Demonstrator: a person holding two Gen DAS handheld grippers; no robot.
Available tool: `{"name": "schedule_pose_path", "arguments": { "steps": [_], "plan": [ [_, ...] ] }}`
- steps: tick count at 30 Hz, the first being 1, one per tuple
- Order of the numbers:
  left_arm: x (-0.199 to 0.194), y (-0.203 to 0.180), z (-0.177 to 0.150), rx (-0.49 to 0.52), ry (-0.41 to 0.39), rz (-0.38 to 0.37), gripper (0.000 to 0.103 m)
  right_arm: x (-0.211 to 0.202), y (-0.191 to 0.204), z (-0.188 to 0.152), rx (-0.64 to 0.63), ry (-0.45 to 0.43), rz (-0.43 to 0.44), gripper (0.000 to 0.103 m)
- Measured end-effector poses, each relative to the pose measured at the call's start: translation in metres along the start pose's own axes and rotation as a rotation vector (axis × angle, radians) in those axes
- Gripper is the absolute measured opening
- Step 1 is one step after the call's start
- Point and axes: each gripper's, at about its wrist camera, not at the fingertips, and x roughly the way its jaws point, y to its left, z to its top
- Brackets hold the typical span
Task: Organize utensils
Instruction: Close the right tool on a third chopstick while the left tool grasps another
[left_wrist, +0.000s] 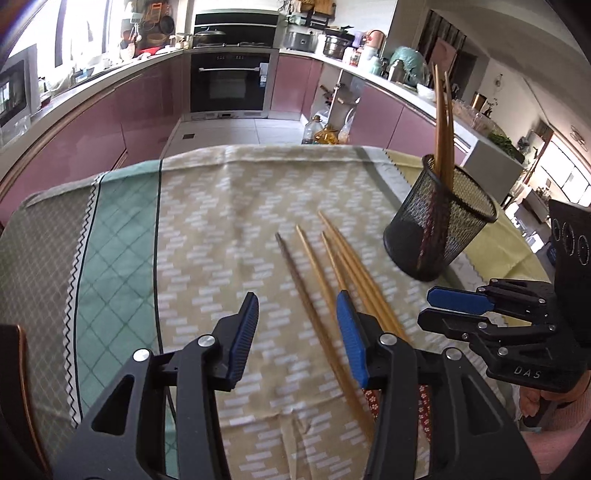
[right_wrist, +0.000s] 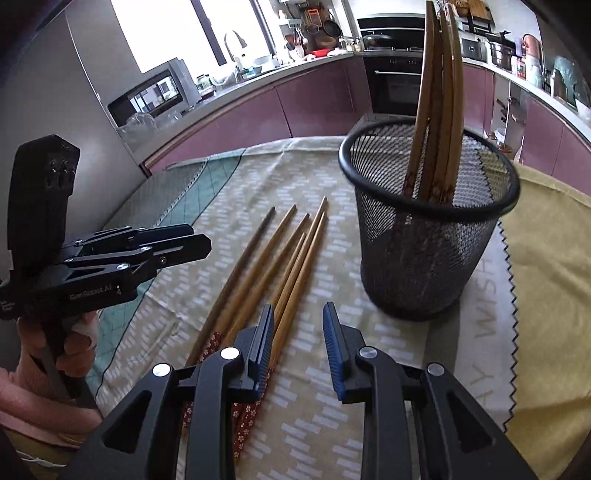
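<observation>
Left tool (left_wrist: 297, 338): jaws apart, empty, above loose chopsticks (left_wrist: 317, 291).
Right tool (right_wrist: 298, 350): narrower gap, empty.
Mesh cup (right_wrist: 430, 221): two o'clock, collecting sorted chopsticks upright.

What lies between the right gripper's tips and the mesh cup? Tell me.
Only bare patterned tablecloth separates the right gripper from the mesh cup, in the right wrist view; the loose chopsticks lie leftward.

A patterned cloth (left_wrist: 221, 206) carries loose chopsticks (left_wrist: 314, 280) and a mesh cup (left_wrist: 436, 229).
</observation>
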Motion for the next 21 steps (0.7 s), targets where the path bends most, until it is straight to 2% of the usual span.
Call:
{"name": "schedule_pose_path", "arguments": {
  "steps": [11,21],
  "plan": [
    [0.01,-0.014,-0.014,0.001,0.034,0.039,0.043,0.009,0.001,-0.007,0.009,0.005,-0.001,0.025],
    [0.018,-0.017,-0.015,0.009,0.053,0.057,0.043,0.02,0.009,-0.005,-0.025,0.026,-0.044,0.025]
  ]
}}
